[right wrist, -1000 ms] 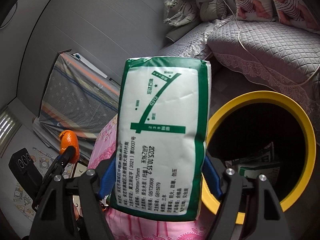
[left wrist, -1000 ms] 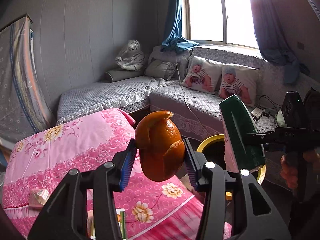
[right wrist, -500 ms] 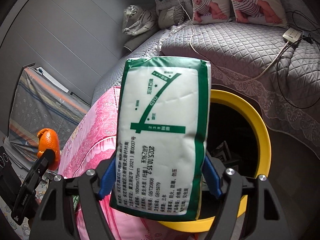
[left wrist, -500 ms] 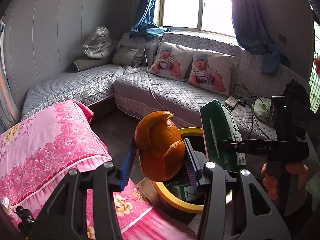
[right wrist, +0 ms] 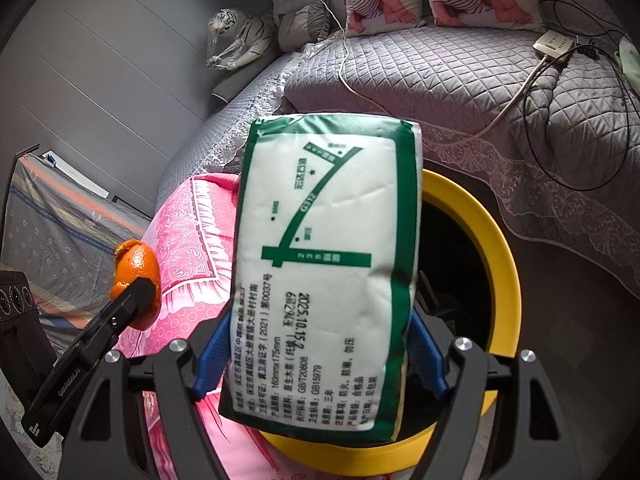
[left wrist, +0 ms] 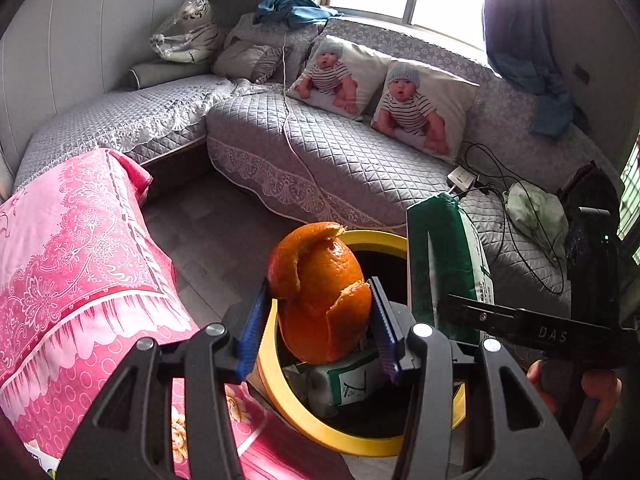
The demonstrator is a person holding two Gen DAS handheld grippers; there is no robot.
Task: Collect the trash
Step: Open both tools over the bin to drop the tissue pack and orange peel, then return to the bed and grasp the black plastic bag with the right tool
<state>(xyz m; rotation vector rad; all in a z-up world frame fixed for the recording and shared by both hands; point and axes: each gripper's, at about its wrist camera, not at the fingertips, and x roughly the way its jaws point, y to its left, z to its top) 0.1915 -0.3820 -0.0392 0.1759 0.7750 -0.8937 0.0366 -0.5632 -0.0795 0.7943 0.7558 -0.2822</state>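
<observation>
Quilted grey covers with lace hems drape the corner sofa (left wrist: 360,160) under the window, and our work sits low in front of it. We see the orange peel (left wrist: 320,296), a curled, dimpled shell split along one side, pinched between the ribbed blue pads of the left gripper (left wrist: 318,320), hanging over the near rim of the round bin (right wrist: 496,280) with its glossy yellow lip. The soft, puffy tissue pack (right wrist: 328,272), white plastic film with green borders and printed text, stands upright between the pads of the right gripper (right wrist: 320,352); those jaws have just been opening, and whether the pads grip it at this moment we cannot tell for sure, as the pack hides the contact. It hovers above the bin mouth, covering much of it. Inside the dark bin another green-and-white pack (left wrist: 352,380) lies among the scraps. Just left of the bin hangs a pink floral cloth (left wrist: 80,260). Two printed cushions (left wrist: 384,84) and a wrapped plush tiger (right wrist: 240,36) rest on the sofa, with a white cable (left wrist: 292,120) trailing across it.
</observation>
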